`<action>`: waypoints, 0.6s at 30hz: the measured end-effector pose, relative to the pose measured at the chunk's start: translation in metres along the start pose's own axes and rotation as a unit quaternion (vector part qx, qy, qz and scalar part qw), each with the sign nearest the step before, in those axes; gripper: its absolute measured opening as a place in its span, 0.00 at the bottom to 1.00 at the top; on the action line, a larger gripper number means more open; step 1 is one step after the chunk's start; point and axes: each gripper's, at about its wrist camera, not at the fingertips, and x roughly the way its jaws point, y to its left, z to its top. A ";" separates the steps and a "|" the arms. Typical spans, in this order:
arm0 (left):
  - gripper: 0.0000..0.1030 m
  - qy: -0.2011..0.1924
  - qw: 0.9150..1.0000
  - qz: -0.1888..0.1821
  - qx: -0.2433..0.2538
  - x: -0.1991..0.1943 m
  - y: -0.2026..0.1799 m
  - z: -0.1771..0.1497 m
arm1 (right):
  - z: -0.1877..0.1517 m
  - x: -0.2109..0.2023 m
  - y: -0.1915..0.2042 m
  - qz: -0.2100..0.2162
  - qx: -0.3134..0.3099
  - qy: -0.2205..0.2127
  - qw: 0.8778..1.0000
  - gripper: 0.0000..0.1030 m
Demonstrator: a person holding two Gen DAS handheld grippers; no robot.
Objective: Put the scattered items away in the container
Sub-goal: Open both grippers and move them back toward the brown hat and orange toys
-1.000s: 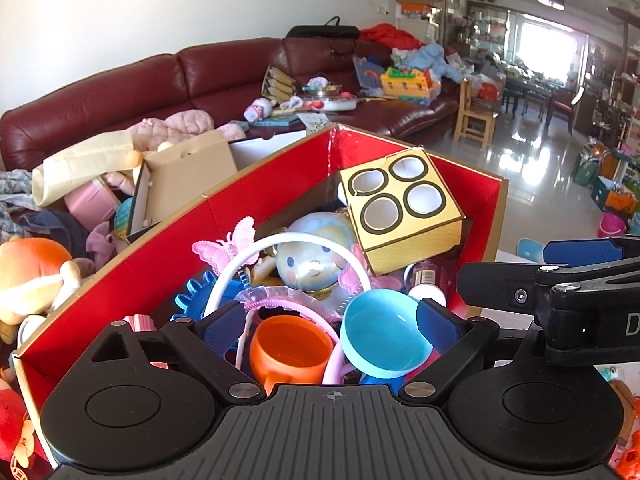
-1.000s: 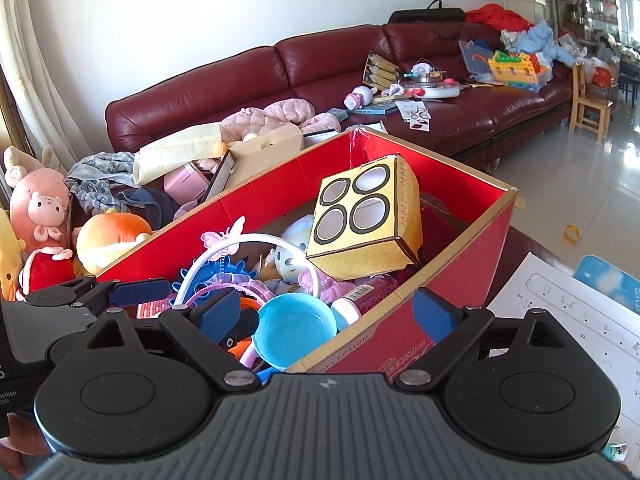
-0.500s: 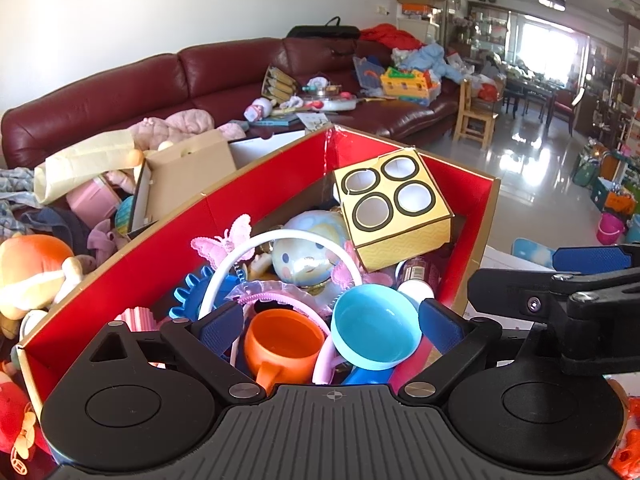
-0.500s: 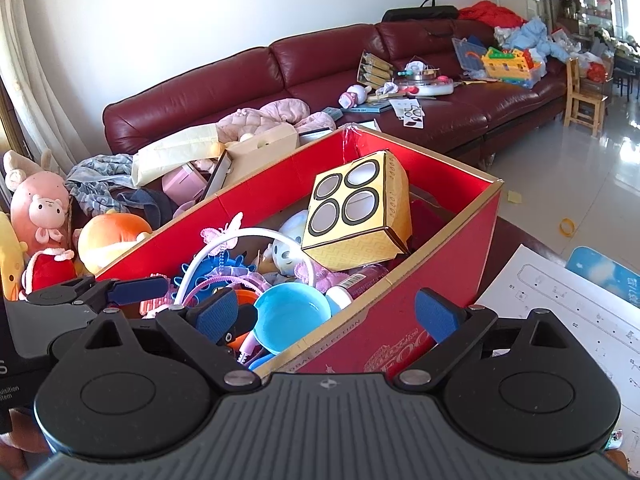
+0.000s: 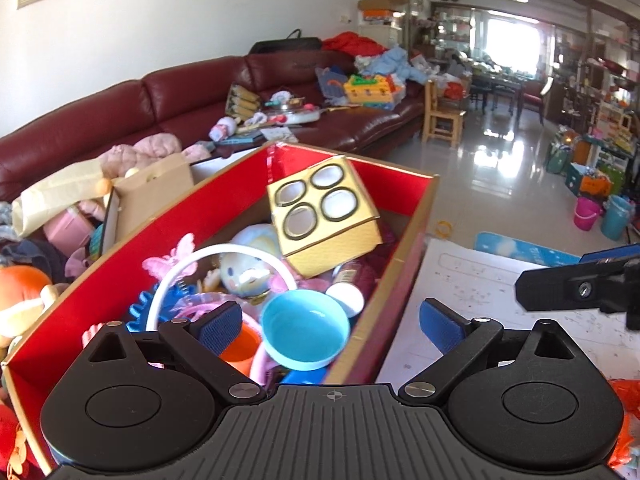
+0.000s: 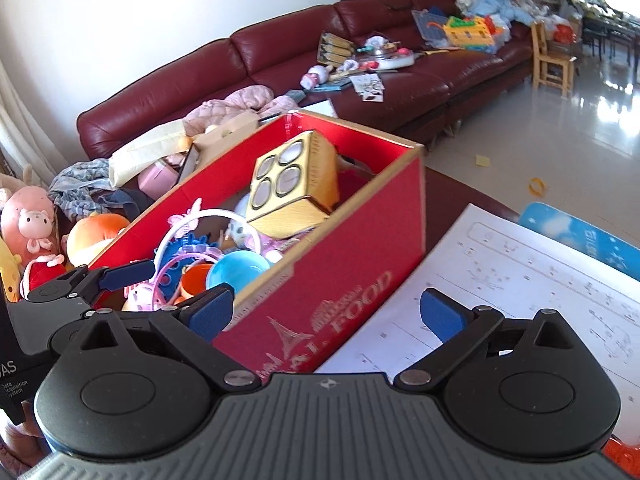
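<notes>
Filling the red cardboard box [image 5: 132,236], the toys lie in a heap: a glossy light-blue plastic bowl [image 5: 304,334] near the front edge, an orange cup [image 5: 240,348] just beside it, a thin white hoop [image 5: 188,264] arching over a round pale plush toy [image 5: 250,268], and a blue comb-shaped piece [image 5: 140,308] by the left wall. A gold cardboard cube w/ four round black-rimmed windows [image 5: 320,216] sits tilted on top, toward the far right corner of the box.

Left gripper [image 5: 331,330] is released, nothing btw its ribbed blue pads; one finger hangs over the box interior, the other over the white printed paper sheet [image 5: 480,280] lying to the right of the box. Right gripper [image 6: 326,314] is wide and its jaws are opening, also empty; it straddles the right side wall of the box, which has gold lettering on matte red. The box stands on a dark table [image 6: 460,184], its far corner near the table edge.

Behind is a dark red leather sofa [image 6: 280,48] covered w/ clutter, and soft plush toys [image 6: 28,224] are piled at the left.
</notes>
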 end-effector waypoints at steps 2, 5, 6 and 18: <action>0.99 -0.002 1.000 -0.011 0.012 -0.001 -0.010 0.000 | -0.004 -0.010 -0.015 -0.011 0.006 -0.005 1.000 0.99; 0.99 0.003 0.999 -0.031 0.038 0.003 -0.030 -0.004 | -0.014 -0.021 -0.039 -0.034 0.020 -0.005 0.999 0.99; 0.99 0.007 0.998 -0.038 0.049 0.006 -0.038 -0.008 | -0.019 -0.024 -0.049 -0.041 0.029 -0.002 0.999 0.99; 0.99 0.083 0.981 -0.106 0.139 0.046 -0.122 -0.071 | -0.109 -0.023 -0.159 -0.113 0.199 0.072 0.971 0.99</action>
